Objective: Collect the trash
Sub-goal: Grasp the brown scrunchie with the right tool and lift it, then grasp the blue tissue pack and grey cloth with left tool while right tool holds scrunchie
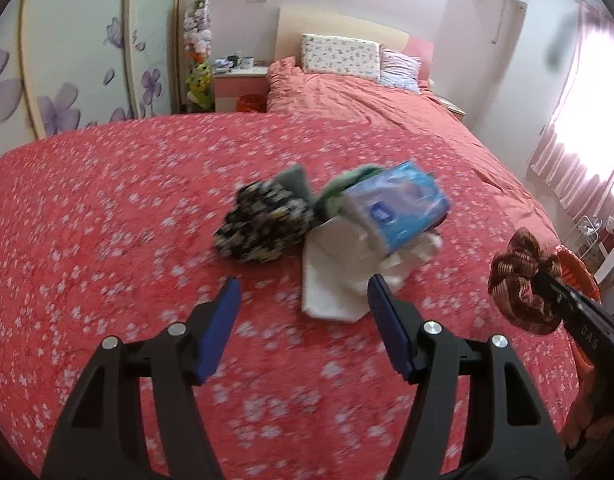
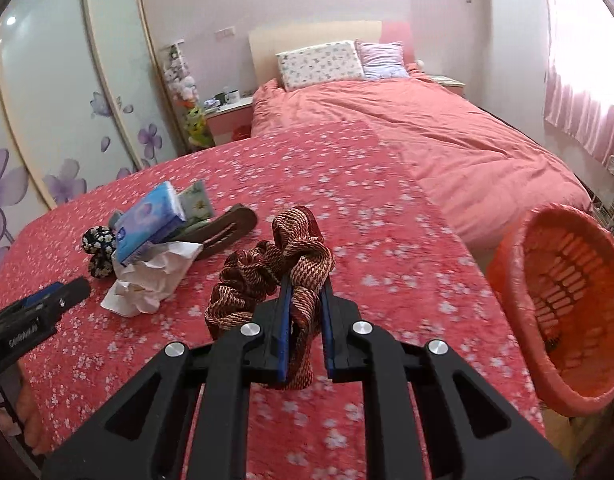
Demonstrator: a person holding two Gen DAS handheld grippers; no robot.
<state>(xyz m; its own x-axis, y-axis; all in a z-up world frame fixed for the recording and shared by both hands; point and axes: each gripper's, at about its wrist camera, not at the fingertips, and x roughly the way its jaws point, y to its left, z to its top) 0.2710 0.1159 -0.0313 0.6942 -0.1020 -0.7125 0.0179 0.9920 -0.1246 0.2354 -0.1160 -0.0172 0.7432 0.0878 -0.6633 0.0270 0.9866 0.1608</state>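
Note:
My right gripper [image 2: 305, 296] is shut on a brown-and-cream striped scrunchie [image 2: 267, 272] and holds it above the red flowered bedspread [image 2: 347, 208]; the scrunchie also shows at the right of the left wrist view [image 1: 521, 280]. My left gripper [image 1: 303, 294] is open and empty, just short of crumpled white tissue paper [image 1: 339, 280], which also shows in the right wrist view [image 2: 147, 280]. A blue tissue pack [image 1: 399, 208] lies on the paper. An orange plastic basket [image 2: 563, 304] stands at the bed's right edge.
A black flowered scrunchie [image 1: 263, 224] lies left of the tissue pack. A brown hair clip [image 2: 223, 228] and a green flowered packet [image 2: 197, 200] lie behind it. Pillows [image 2: 319, 64], a bedside table [image 1: 239, 84] and a wardrobe [image 1: 79, 60] are farther off.

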